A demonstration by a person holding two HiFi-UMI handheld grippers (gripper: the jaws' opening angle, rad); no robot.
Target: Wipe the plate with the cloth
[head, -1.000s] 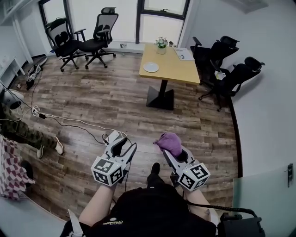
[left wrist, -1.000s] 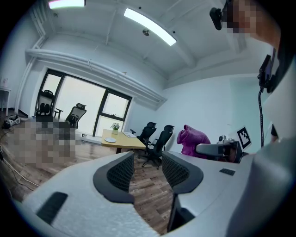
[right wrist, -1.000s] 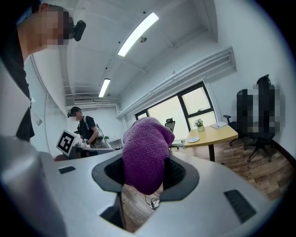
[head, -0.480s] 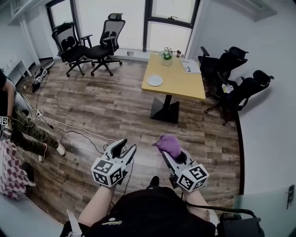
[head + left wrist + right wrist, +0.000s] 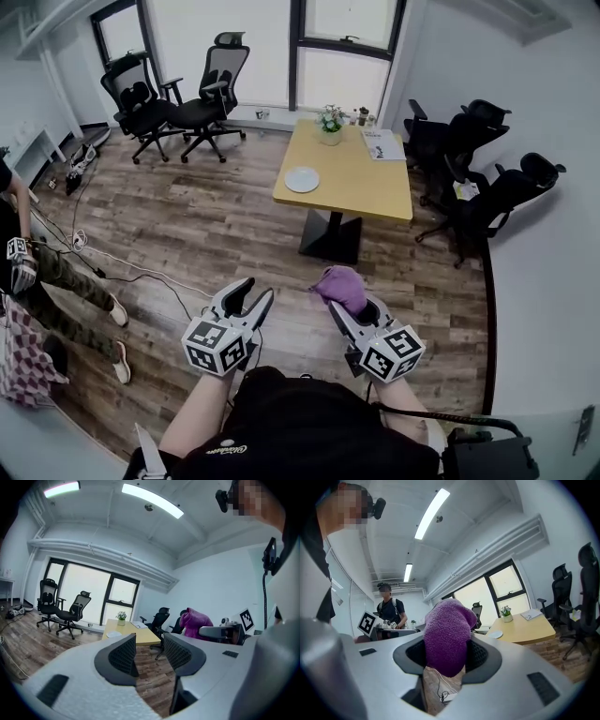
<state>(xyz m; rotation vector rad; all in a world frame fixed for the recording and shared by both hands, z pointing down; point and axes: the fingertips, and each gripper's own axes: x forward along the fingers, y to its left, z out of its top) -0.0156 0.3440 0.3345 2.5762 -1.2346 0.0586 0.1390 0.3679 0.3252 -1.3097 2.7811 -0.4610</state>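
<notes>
A white plate lies on the far yellow table, well ahead of both grippers; it also shows small in the left gripper view and in the right gripper view. My right gripper is shut on a bunched purple cloth, which fills the space between its jaws. My left gripper is open and empty, its ribbed pads apart. Both are held above the wooden floor, side by side, short of the table.
A flower pot and a booklet stand on the table's far end. Black office chairs crowd its right side; two more chairs stand by the window. Cables trail on the floor at left, near a standing person.
The view has shifted: the table and plate now lie closer and lower in view than a second ago. The grippers keep their pose, cloth still held. The person at left has stepped nearer.
</notes>
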